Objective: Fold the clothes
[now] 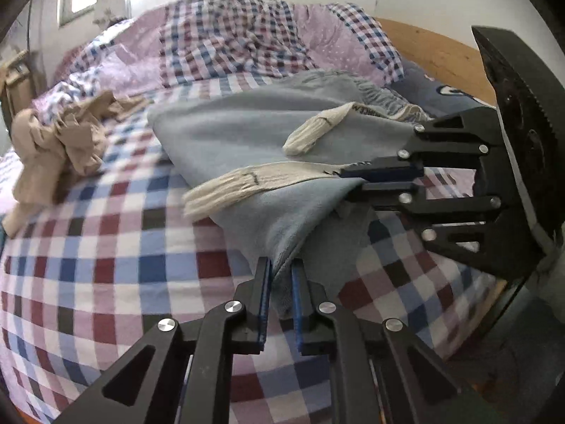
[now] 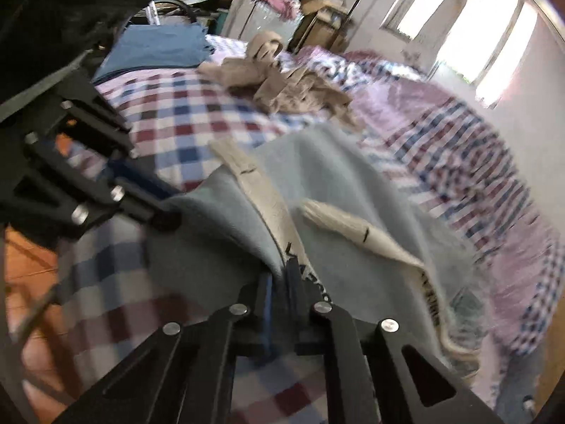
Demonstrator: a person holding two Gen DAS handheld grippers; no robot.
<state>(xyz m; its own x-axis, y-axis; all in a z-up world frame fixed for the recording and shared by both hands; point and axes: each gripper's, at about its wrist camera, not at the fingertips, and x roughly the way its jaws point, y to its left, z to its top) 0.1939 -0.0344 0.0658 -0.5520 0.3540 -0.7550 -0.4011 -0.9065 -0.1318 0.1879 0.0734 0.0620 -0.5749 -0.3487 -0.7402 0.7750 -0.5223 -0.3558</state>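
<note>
Light blue sweatpants (image 1: 229,120) with a cream drawstring (image 1: 247,183) lie across the checked bed. My left gripper (image 1: 281,265) is shut on a lower edge of the blue fabric. In the same view my right gripper (image 1: 349,178) comes in from the right, shut on the waistband and drawstring. From the right wrist, the sweatpants (image 2: 328,176) spread ahead, and my right gripper (image 2: 282,275) pinches the waistband where the cream drawstring (image 2: 257,183) runs in. The left gripper (image 2: 166,217) holds the fabric's left edge there. The view is blurred.
A crumpled beige garment (image 1: 53,148) lies on the bed's left; the same beige garment (image 2: 282,81) shows from the right wrist. A bunched checked quilt (image 1: 229,42) fills the far side. Folded blue cloth (image 2: 155,49) rests at the bed's far corner. A wooden headboard (image 1: 434,53) stands behind.
</note>
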